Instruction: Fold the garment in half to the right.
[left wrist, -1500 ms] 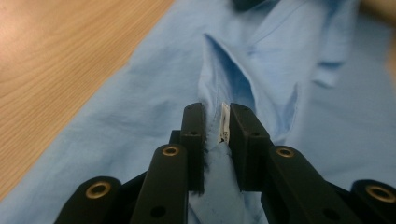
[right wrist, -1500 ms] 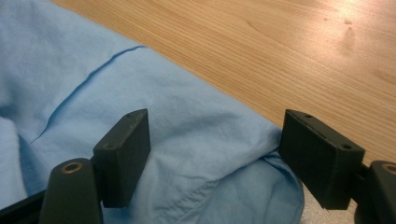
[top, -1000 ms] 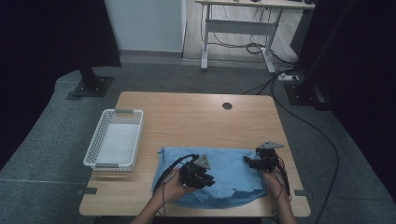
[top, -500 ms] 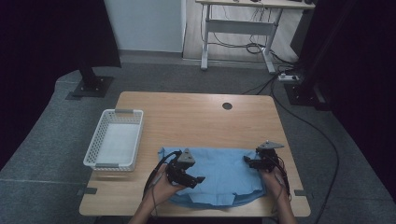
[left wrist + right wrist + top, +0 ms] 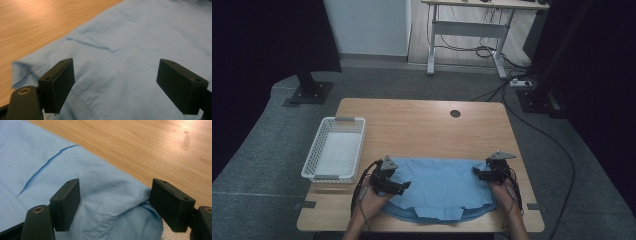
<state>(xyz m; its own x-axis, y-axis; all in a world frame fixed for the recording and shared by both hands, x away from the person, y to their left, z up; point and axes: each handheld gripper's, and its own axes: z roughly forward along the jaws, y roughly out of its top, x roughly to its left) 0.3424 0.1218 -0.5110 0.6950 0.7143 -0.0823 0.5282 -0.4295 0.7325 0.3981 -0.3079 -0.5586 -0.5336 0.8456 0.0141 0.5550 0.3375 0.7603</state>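
Now your left gripper (image 5: 404,186) has just been opening its jaws wide over the blue shirt (image 5: 439,182) lying flat at the table's (image 5: 422,125) near edge, with nothing pinched. Your right gripper (image 5: 475,171) also gapes. Lower both squarely onto the side folds before you squeeze.

Blue garment (image 5: 439,187): near hem hangs over the table (image 5: 422,120) front edge, part out of sight; left corner sits under the left gripper (image 5: 399,186), right edge behind the right gripper (image 5: 477,173); forearms cut off by the high view's bottom edge; items on the far desk (image 5: 472,4) too small to identify.
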